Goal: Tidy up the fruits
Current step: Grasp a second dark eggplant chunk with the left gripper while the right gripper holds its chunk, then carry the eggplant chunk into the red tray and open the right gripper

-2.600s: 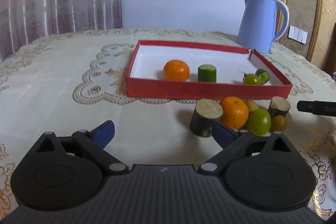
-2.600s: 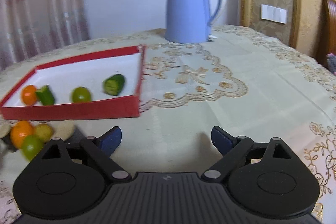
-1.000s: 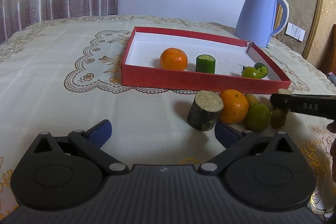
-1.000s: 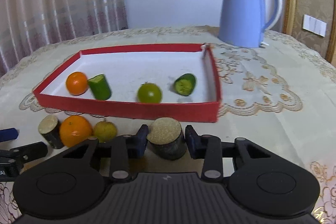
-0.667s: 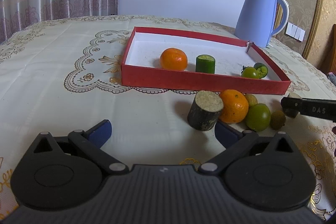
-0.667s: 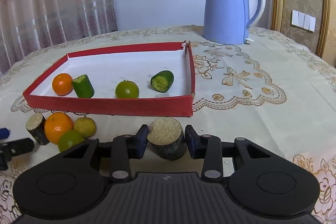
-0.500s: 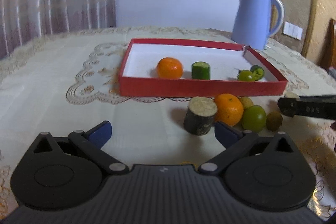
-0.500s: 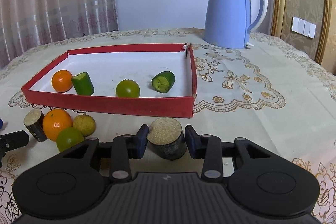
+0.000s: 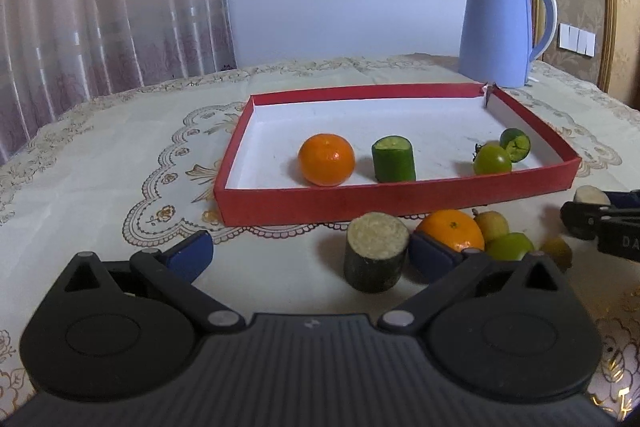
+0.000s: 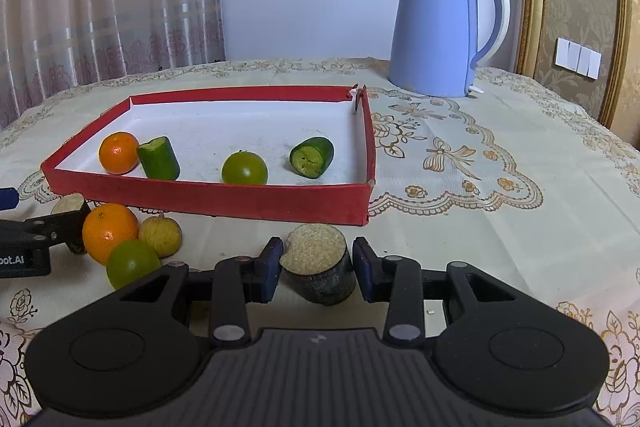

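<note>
Right gripper (image 10: 316,269): clamped on a dark-skinned cane stub (image 10: 318,269), both blue pads pressed against its flanks, pale cut face tilted up. Stub carried just outside the near wall of the red tray (image 10: 208,197), towards that wall's right-hand corner.

Left gripper (image 9: 310,253): spread wide, nothing between the pads. Right pad just beside a second cane stub (image 9: 376,253), standing upright on the tablecloth (image 9: 100,187) outside the tray's near wall, about midway along it.

Tray contents: orange (image 10: 119,152) and upright cucumber piece (image 10: 158,157) at the left end; green tomato (image 10: 244,168) near the middle of the near wall; cucumber piece on its side (image 10: 312,157) towards the right wall.

Loose on the cloth, outside the near wall, left of the held stub: second orange (image 10: 110,233), small yellowish fruit (image 10: 160,235), green fruit (image 10: 132,263), packed together and touching. One more small yellow-brown fruit (image 9: 556,253) seen only from the left wrist, nearer the right gripper.

Blue kettle (image 10: 440,27): beyond the tray's far right corner, not involved.

Step in hand, as judged: carrying the gripped stub to the tray. Next move: lift enough to clear the near wall, travel over the white floor, set down in bare space between tomato and right wall, release. Caution: low wall easily clipped; round stub likely to roll if dropped on its side.
</note>
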Demonstrator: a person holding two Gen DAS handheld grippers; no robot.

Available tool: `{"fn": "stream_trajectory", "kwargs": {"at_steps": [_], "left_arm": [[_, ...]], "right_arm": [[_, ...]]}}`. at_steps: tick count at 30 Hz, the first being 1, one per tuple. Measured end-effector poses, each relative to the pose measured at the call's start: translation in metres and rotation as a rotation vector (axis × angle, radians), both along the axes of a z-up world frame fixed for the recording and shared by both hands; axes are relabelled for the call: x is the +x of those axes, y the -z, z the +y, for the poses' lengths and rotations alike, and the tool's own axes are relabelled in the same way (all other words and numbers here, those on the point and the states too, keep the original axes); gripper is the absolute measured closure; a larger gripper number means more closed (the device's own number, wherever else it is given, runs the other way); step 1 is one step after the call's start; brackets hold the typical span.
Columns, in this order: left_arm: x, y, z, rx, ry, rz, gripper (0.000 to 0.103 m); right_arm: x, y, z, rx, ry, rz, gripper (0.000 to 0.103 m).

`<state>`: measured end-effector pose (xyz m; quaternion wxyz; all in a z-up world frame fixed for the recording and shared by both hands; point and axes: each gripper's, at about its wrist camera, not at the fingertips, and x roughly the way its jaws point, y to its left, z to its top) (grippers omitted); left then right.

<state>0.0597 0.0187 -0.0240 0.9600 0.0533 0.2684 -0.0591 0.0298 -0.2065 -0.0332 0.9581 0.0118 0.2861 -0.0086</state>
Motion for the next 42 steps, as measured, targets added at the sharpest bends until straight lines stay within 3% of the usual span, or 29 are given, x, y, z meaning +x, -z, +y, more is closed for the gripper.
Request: {"fn": "stream_trajectory", "kwargs": {"at_steps": [3,5,8,14,19,42], "left_arm": [[0.003,0.0,0.003,-0.023,0.0,0.015,0.005],[0.005,0.001,0.005,-0.043,0.021,0.029,0.033],[0.009,0.006,0.004,-0.055,0.043,0.065,0.051],[0.004,0.006,-0.004,-0.027,0.074,0.051,0.07],[0.002,0.006,-0.005,-0.022,0.073,0.043,0.073],[-0.006,0.003,0.012,-0.039,-0.034,0.029,0.073]], "right_arm": [[0.0,0.002,0.004,-0.028,-0.002,-0.001,0.066],[0.0,0.003,0.003,-0.026,-0.002,0.0,0.066],[0.0,0.003,0.001,-0.013,-0.002,0.002,0.066],[0.001,0.003,0.001,-0.012,-0.003,0.007,0.066],[0.005,0.005,-0.005,0.027,-0.004,0.029,0.064],[0.006,0.006,-0.004,0.016,-0.002,0.029,0.064]]}}
